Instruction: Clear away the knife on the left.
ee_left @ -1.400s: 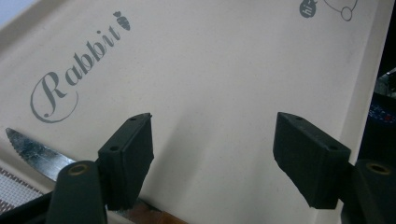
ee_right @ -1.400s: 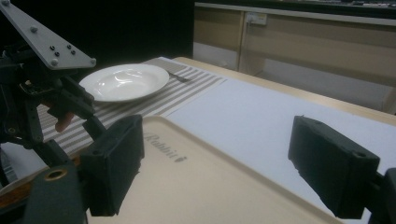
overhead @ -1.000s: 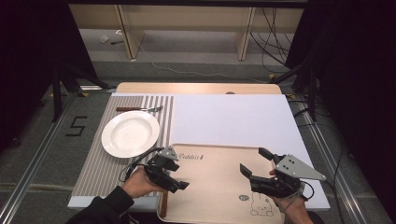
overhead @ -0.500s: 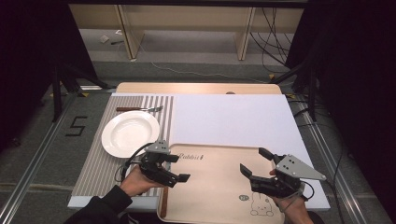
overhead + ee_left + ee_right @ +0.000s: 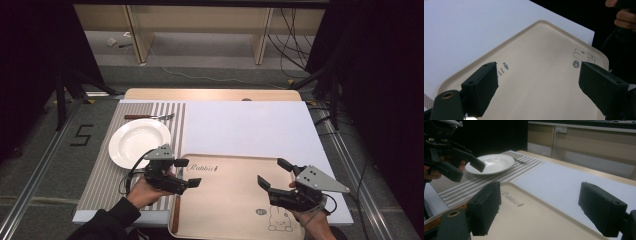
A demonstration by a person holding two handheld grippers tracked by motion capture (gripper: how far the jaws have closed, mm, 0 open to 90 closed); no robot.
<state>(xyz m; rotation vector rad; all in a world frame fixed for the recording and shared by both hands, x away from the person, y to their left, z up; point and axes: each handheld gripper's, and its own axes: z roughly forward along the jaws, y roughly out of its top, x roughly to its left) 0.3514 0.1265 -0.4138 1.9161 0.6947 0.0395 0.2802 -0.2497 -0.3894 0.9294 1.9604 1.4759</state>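
Your left gripper (image 5: 187,173) and right gripper (image 5: 276,174), fingers wide and empty, hover over the beige rectangular rabbit-print tray (image 5: 235,200) at the surface's near edge; clip its rim and you'll shove it into the white round plate (image 5: 135,143) beyond.

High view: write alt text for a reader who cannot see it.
A person's hands hold two open grippers, the left gripper and right gripper, above a beige tray on a white sheet. To its left, a white plate and fork lie on a striped placemat.
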